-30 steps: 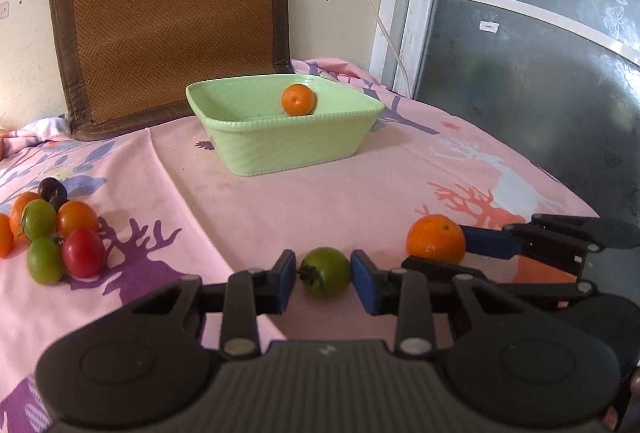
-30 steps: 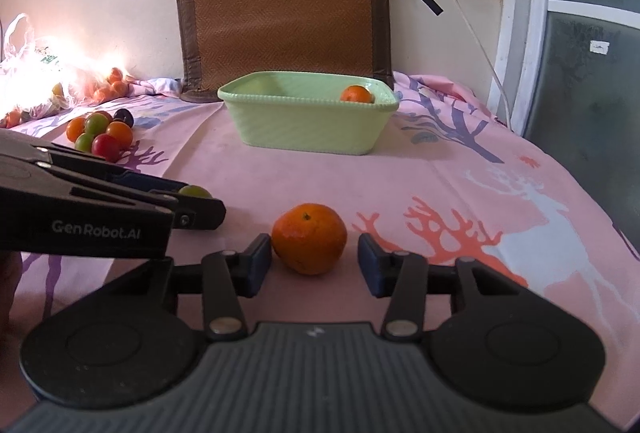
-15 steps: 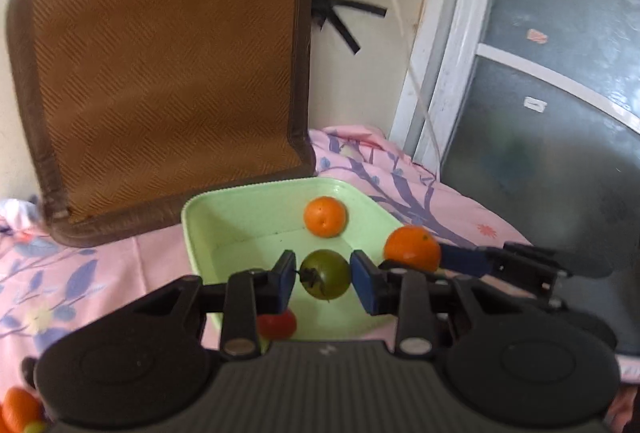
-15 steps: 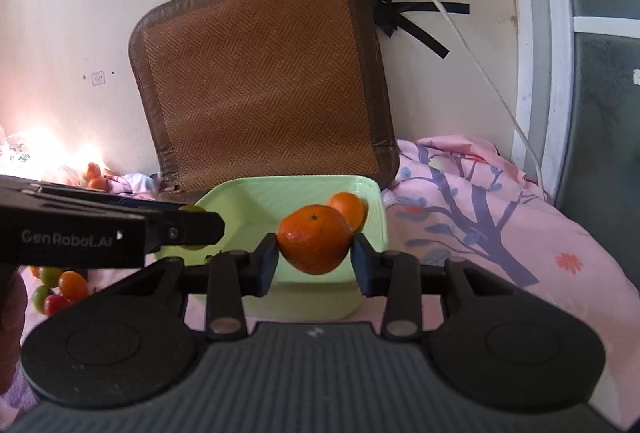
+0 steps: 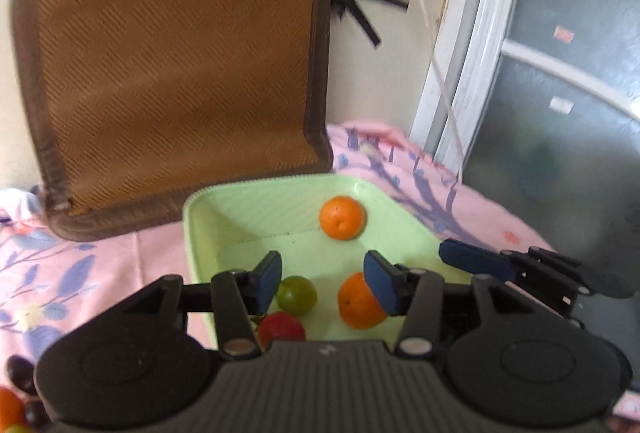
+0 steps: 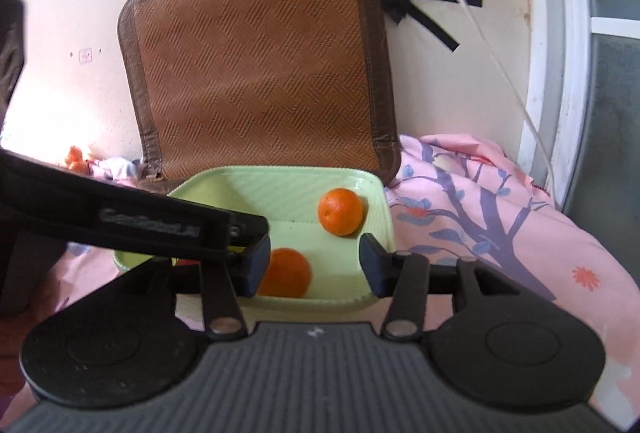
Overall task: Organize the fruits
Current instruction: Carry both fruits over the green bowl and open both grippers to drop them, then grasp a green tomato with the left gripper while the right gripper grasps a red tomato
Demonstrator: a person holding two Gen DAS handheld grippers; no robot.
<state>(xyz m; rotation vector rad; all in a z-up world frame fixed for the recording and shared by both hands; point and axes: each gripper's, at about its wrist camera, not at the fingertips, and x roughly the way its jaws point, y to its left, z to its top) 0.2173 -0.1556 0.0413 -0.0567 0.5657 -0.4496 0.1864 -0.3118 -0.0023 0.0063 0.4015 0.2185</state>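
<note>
Left wrist: green tomato (image 5: 297, 295) below spread fingers (image 5: 268, 279) (untouched).

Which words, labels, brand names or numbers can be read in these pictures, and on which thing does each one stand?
"GenRobot.AI" (blurred, only just legible): along the side of the left gripper, seen in the right wrist view.
Small white logo mark, no letters: on the right gripper.
Red and white stickers on the glass door: too blurred to read.
Nothing readable on the green basin or on the fruits.

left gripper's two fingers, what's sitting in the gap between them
Left wrist view: nothing is gripped. Through the gap show the green tomato and an orange, loose on the green basin floor.
</note>
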